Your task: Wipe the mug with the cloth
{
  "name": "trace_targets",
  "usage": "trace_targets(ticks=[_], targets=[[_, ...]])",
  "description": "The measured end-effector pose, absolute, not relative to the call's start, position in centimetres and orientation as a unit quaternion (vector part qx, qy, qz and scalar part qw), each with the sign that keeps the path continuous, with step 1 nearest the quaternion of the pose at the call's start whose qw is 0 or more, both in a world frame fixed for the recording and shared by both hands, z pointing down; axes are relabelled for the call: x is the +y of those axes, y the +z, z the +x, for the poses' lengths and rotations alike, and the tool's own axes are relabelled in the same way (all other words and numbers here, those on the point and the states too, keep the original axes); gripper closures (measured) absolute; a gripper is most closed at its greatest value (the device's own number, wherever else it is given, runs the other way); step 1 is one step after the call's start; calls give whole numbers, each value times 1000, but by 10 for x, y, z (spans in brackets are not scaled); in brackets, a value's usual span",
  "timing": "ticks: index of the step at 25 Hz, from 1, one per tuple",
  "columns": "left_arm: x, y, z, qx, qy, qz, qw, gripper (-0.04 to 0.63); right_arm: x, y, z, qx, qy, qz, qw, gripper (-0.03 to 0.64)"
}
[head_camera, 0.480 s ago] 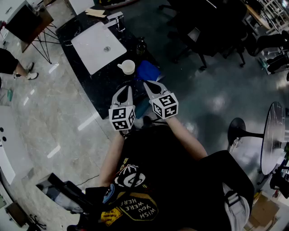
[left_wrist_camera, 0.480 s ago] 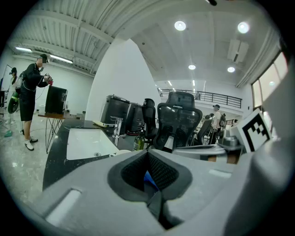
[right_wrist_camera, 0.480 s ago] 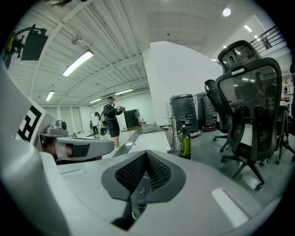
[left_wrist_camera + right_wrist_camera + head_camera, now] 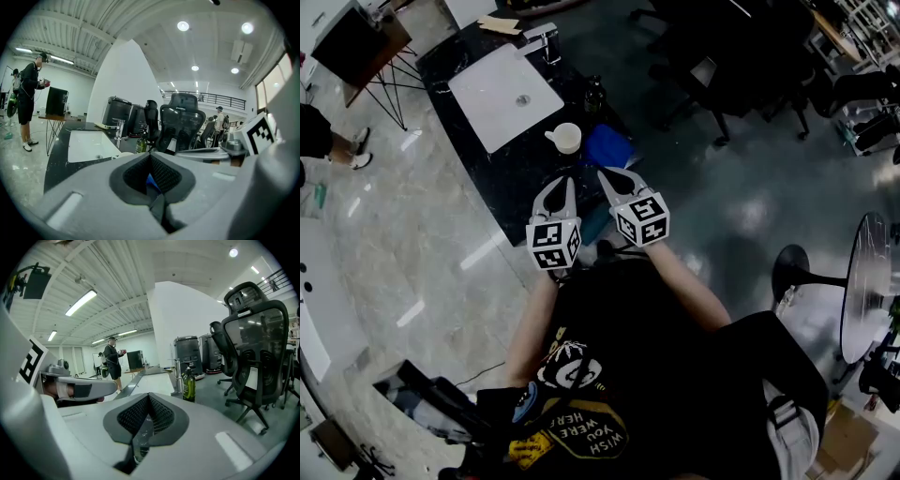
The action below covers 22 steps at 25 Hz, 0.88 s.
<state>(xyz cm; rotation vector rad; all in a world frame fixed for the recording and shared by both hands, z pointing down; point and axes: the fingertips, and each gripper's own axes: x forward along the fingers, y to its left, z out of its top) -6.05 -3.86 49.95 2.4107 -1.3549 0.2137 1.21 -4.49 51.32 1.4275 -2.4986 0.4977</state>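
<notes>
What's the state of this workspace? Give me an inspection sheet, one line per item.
Surface: black counter with a white sink and faucet.
Job's things: mug upright beside the sink; blue cloth right next to it; neither is held.
Clutter: green bottle near the faucet.
Grippers: left gripper and right gripper both shut and empty, side by side short of the mug.
Cables: nothing seen on the counter.
Surroundings: office chairs; a person standing far off.
</notes>
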Motion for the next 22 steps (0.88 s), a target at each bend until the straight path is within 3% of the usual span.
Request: trace_targets(ticks=[4, 13, 22], targets=[[-36, 505, -66, -479, 77, 854, 190, 592, -42, 519, 12, -850, 184, 484, 95, 610], [-53, 531, -60, -469, 80, 859, 186, 592, -67, 572, 33, -851, 166, 476, 149, 527], [-107, 571, -52, -525, 87, 821, 207, 592, -145, 645, 46, -862, 143, 417, 251, 336]])
